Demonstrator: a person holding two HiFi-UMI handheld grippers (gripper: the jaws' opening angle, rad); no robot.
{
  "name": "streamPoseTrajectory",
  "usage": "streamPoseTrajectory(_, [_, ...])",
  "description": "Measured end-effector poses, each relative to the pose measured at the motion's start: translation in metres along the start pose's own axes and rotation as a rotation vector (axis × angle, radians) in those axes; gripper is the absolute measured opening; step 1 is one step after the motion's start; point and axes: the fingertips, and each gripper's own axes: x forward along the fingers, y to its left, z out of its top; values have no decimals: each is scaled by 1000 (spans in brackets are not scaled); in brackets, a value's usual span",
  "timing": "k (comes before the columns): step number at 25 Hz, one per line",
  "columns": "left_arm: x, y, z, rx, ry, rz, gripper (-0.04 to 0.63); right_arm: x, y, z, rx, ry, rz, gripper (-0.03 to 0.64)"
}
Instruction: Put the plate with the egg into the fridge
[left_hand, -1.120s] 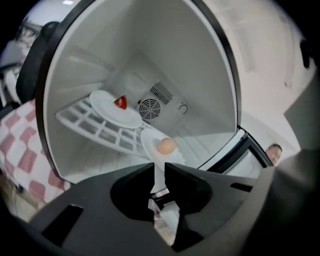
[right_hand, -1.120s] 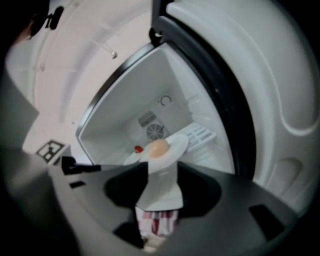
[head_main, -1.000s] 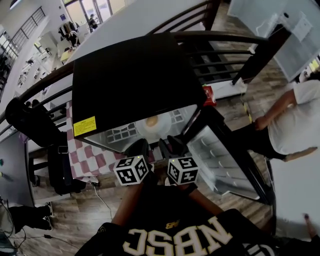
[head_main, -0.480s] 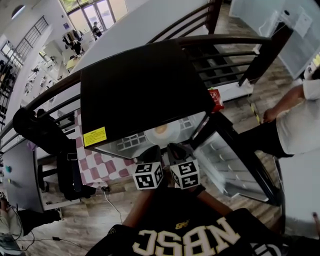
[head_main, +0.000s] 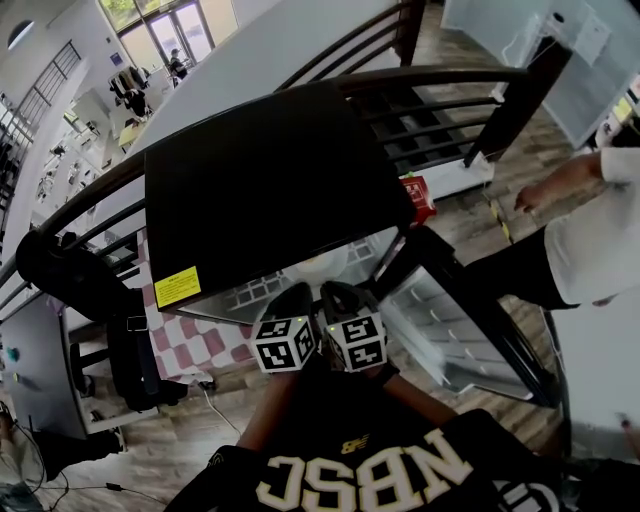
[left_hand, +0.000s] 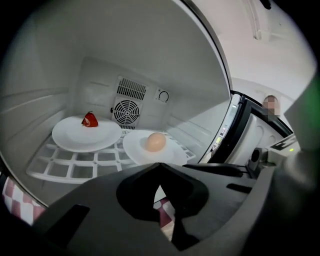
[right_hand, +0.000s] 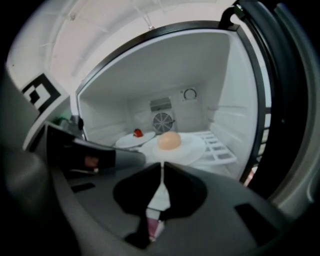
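Change: both jaws have just been closing, the right pair from wide. Both pairs now sit shut with nothing between them.

- The left gripper (left_hand: 159, 165) has its tips together and holds nothing.
- The right gripper (right_hand: 163, 165) has its tips together and holds nothing.
- Neither touches the plate (left_hand: 150, 152).

Position: the plate, with the egg (left_hand: 155, 142) roughly at its centre, lies flat inside the fridge (head_main: 270, 180). It rests on the shelf (left_hand: 65, 165) towards the near edge, just right of a second plate (left_hand: 86, 134) that carries a red item (left_hand: 90, 120). The two rims run close; it cannot be told whether they touch. Both grippers hang side by side just in front of the shelf, pointing in.

Reading: the plate is released and stands on its own, so the placement looks done. The door (head_main: 450, 320) stands open at the right, and the task names no closing. Remaining move, by judgement: draw both grippers back clear of the plate's near rim.
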Motion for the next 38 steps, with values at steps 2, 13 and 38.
streamPoseTrajectory(2, [3, 0, 2, 7, 7, -4, 21, 3, -2, 4, 8, -6, -4, 35])
streamPoseTrajectory(13, [21, 6, 15, 39, 41, -6, 21, 21, -13, 15, 41, -24, -22, 35])
streamPoseTrajectory(38, [-26, -9, 10, -31, -163, 65, 21, -25, -23, 12, 32, -94, -5, 35])
